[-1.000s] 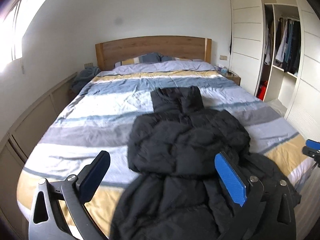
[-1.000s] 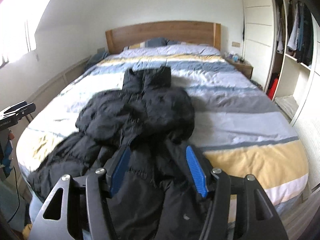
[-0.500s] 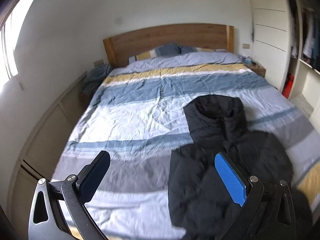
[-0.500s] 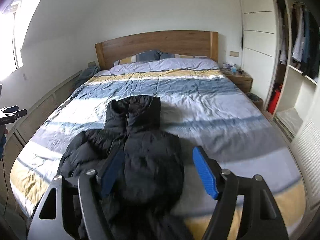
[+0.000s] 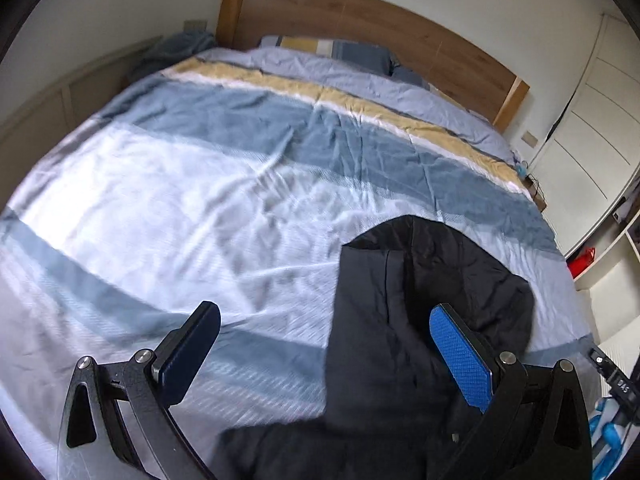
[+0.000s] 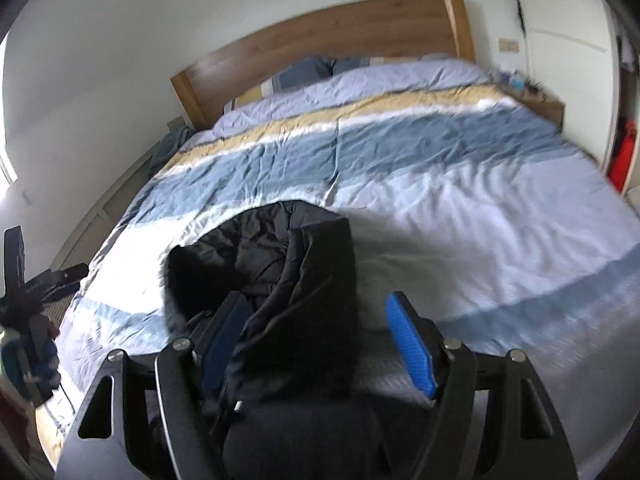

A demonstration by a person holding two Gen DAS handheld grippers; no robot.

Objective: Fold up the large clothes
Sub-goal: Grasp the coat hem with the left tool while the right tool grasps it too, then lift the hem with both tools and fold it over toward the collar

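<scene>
A black puffer jacket (image 5: 384, 360) lies crumpled on the striped bedspread (image 5: 200, 184), hood end pointing toward the headboard. My left gripper (image 5: 324, 310) is open just above the jacket's left edge; its blue right finger (image 5: 460, 360) hovers over the black fabric and its left finger over bare bedspread. In the right wrist view the jacket (image 6: 280, 248) fills the lower middle. My right gripper (image 6: 316, 299) is open wide over the hood's right side, with fabric below and between the jaws and not pinched.
A wooden headboard (image 5: 360, 12) and pillows (image 5: 328, 46) stand at the far end. White wardrobe doors (image 5: 592, 120) and a red object (image 6: 624, 156) are on the right, with a nightstand (image 6: 544, 104) beside the bed. A low panelled ledge (image 5: 60, 92) runs along the left.
Both grippers have swept forward and down over the bed, from the jacket's lower body to its hood end. The right jaws have spread wider. The jacket lies as it did.
</scene>
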